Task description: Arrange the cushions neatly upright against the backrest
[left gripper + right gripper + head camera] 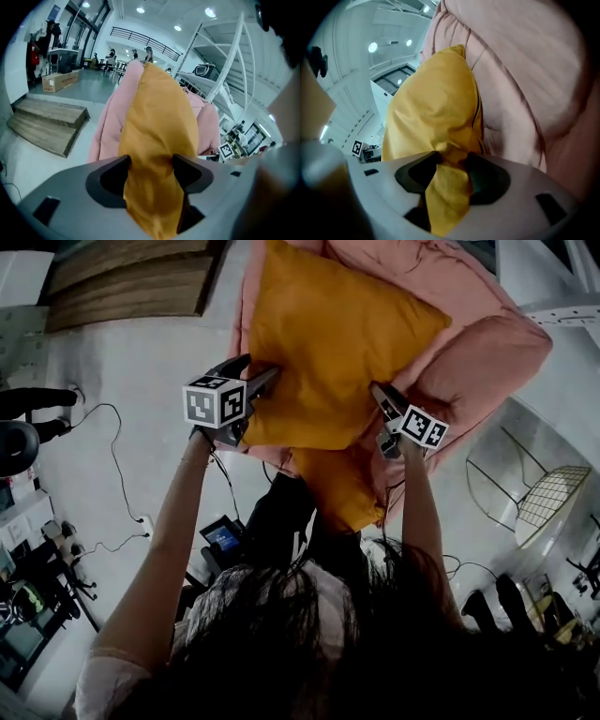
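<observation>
A large orange cushion (328, 343) stands tilted against the backrest of the pink padded armchair (487, 352). My left gripper (258, 373) has the cushion's left edge between its jaws; in the left gripper view the orange cushion (159, 117) fills the gap of the left gripper (151, 161) and touches both pads. My right gripper (380, 392) is at the cushion's lower right corner; in the right gripper view the right gripper (452, 157) pinches a bunched fold of the cushion (431, 103) beside the pink armchair (520, 93). A second orange cushion (342, 488) lies lower on the seat, partly under the first.
A wooden platform (122, 282) lies on the floor to the left of the chair, also seen as wooden steps (42, 124). A wire-frame chair (539, 493) stands to the right. Cables (112, 456) trail across the floor at the left. A cardboard box (58, 80) sits far off.
</observation>
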`<state>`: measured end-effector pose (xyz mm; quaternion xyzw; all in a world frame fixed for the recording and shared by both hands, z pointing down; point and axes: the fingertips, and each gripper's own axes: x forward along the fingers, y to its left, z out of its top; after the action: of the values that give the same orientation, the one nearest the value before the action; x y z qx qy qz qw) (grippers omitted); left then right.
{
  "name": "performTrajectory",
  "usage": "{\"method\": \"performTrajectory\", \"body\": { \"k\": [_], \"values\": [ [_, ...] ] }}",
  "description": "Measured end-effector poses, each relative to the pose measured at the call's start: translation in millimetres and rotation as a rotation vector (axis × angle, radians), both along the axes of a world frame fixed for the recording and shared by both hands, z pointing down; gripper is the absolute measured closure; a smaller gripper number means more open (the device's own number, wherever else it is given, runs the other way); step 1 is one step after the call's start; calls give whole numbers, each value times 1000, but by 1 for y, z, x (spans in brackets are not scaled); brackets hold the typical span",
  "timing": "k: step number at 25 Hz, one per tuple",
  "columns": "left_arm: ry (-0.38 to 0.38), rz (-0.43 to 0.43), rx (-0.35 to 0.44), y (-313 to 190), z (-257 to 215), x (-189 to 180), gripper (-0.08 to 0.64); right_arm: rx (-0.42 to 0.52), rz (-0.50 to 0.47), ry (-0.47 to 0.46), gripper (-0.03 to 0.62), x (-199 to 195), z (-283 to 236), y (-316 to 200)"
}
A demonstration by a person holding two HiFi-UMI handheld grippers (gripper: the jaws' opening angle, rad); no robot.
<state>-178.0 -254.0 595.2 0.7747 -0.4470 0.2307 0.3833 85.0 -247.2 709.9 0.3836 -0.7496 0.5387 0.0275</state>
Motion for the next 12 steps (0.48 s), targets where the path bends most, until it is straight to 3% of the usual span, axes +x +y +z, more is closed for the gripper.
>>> {"method": "performTrajectory", "body": {
  "k": [7, 12],
  "values": [
    [-27, 17, 35, 6, -7, -4, 329, -49, 61, 68, 494, -3, -17, 14],
    [-40, 21, 102, 19, -27, -3, 376, -25, 73, 73, 539, 1, -47, 26]
  ]
}}
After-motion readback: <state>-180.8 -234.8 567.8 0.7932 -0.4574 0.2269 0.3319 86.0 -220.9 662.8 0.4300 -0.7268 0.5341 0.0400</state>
